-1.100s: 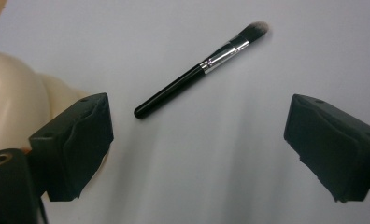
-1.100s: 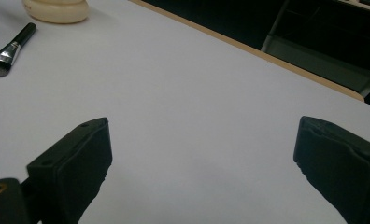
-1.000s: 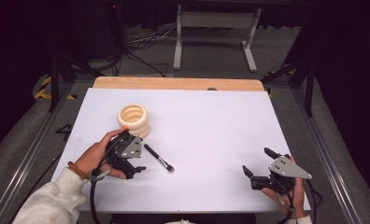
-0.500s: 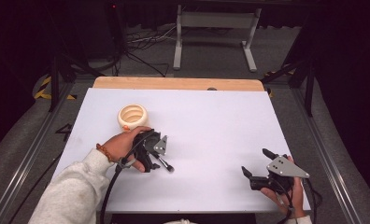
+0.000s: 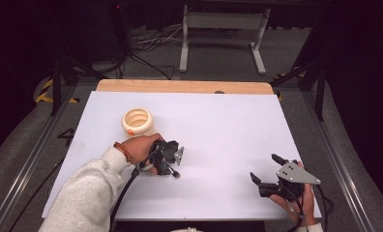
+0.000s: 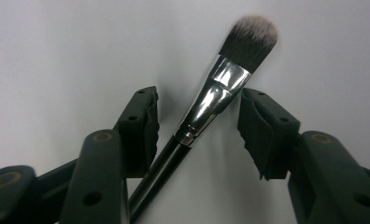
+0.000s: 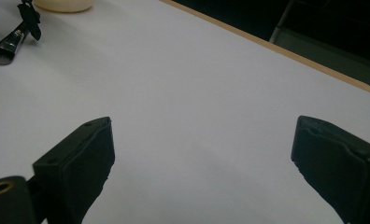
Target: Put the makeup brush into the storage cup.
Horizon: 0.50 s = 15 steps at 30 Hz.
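Left gripper (image 6: 197, 116) down over the makeup brush (image 6: 206, 105)

We see the brush lying flat on the white table (image 5: 218, 125), a little in front of the cream ribbed cup (image 5: 137, 122), with its bristles pointing away from the hand. Our left gripper's jaws have just been closing and now stand narrow on either side of the brush's silver collar, a gap still showing at each pad, so nothing is gripped yet. Our right gripper (image 5: 267, 170) rests in the hand near the table's right front corner, well apart from the brush, its jaws spread wide with only bare table between them.
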Motion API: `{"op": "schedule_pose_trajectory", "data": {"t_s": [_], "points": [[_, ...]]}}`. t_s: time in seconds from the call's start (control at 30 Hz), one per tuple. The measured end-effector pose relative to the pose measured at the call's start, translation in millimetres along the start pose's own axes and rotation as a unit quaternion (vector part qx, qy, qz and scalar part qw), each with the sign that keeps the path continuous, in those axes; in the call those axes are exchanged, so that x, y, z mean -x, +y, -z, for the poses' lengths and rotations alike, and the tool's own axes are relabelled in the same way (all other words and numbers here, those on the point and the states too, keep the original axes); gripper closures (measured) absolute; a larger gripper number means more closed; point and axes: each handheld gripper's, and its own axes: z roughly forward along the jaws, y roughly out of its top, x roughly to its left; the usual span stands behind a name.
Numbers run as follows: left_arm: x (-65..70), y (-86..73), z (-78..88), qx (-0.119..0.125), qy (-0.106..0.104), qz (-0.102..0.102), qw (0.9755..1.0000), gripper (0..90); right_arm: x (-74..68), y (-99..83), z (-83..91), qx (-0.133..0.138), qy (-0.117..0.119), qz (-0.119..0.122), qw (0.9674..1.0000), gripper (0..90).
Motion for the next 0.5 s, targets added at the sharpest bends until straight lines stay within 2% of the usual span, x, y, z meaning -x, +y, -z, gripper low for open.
{"op": "schedule_pose_trajectory", "data": {"t_s": [0.07, 0.1, 0.17, 0.37, 0.47, 0.5], "points": [[1.3, 0.4, 0.3, -0.002, -0.019, -0.008, 0.9998, 63.5, -0.1, 0.0, -0.3, -0.002, 0.000, 0.000, 1.0000, 6.9], [2.6, 1.1, 0.1, -0.003, -0.022, -0.010, 0.9997, 69.0, -0.2, 0.0, -0.6, -0.003, -0.001, -0.001, 1.0000, 6.9], [3.5, 2.5, 0.3, -0.009, -0.020, -0.015, 0.9996, 74.5, -0.1, 0.0, -0.9, -0.005, -0.003, 0.000, 1.0000, 6.9], [8.4, 4.2, 0.8, -0.015, -0.008, -0.030, 0.9994, 75.5, -1.6, 0.5, -1.0, -0.006, 0.000, 0.001, 1.0000, 7.2], [10.8, 2.3, 2.7, -0.013, -0.002, -0.032, 0.9994, 76.1, -1.4, 0.4, -1.0, -0.007, 0.000, 0.001, 1.0000, 7.1], [11.8, 0.7, 3.6, -0.002, 0.000, -0.033, 0.9994, 76.9, -1.1, 0.3, -1.1, -0.007, -0.001, 0.000, 1.0000, 7.1]]}}
